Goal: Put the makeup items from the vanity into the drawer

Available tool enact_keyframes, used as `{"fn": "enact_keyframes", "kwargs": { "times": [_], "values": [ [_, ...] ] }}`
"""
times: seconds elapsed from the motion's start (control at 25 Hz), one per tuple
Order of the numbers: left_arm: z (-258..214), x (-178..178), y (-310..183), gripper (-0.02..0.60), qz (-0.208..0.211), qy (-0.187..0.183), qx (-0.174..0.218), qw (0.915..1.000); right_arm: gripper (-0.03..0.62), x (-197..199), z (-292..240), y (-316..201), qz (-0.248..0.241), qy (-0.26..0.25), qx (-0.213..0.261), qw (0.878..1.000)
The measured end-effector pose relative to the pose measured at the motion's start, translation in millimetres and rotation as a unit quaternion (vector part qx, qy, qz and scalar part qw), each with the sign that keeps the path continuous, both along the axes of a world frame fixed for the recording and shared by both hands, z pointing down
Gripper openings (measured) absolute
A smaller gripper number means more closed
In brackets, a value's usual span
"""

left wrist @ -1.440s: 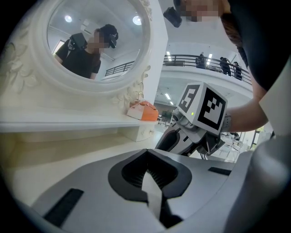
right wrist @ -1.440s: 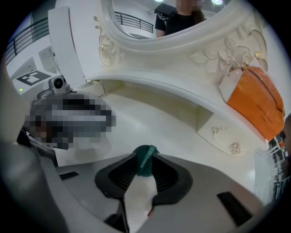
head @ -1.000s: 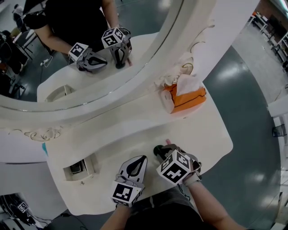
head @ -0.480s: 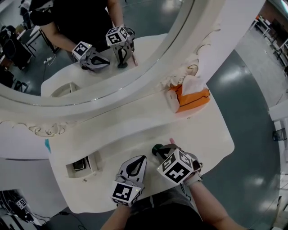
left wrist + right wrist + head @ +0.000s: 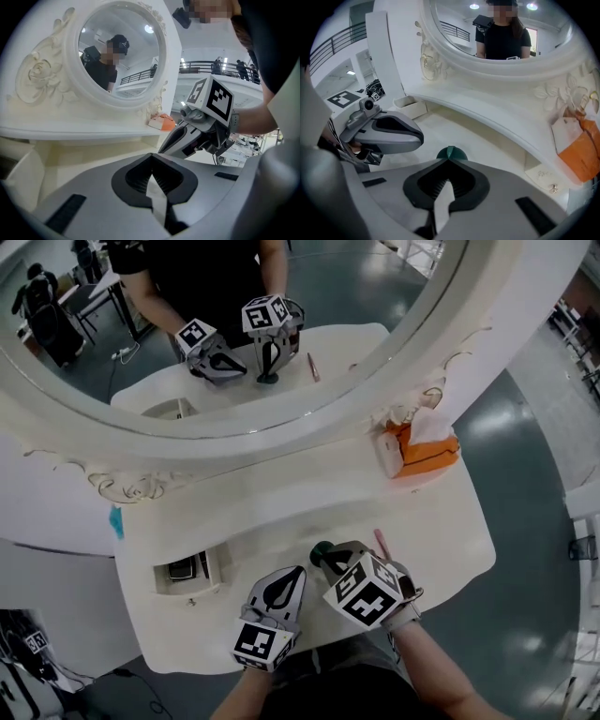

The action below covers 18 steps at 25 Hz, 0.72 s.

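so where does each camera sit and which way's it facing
Head view: on the person's head, looking steeply down at the vanity top; both forearms, left gripper, right gripper show.
Left gripper view: on the left gripper, facing the mirror along shut jaws; right gripper shows.
Right gripper view: on the right gripper, facing the vanity top along jaws shut on a dark green item; left gripper shows.
Shared: all three show the orange tissue box.

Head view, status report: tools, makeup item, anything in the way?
Right tool shut on green makeup item. Left tool shut, empty. Pink pencil lying on vanity. Left tool sits between item and open drawer.
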State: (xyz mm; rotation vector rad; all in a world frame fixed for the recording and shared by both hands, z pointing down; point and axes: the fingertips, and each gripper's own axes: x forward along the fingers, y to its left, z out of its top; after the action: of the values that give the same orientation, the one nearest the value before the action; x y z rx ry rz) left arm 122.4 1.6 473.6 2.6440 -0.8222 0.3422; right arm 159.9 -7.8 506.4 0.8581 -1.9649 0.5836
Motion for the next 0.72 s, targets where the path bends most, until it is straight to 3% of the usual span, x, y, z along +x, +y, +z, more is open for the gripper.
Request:
{"fn": "enact_keyframes", "kwargs": {
  "times": [0.72],
  "values": [
    [-10,-90,7,0.014,-0.092,0.002,0.013,0.9957,0.021,-103,-19,-2,-0.104,-0.012,0.015,0.994]
  ]
}}
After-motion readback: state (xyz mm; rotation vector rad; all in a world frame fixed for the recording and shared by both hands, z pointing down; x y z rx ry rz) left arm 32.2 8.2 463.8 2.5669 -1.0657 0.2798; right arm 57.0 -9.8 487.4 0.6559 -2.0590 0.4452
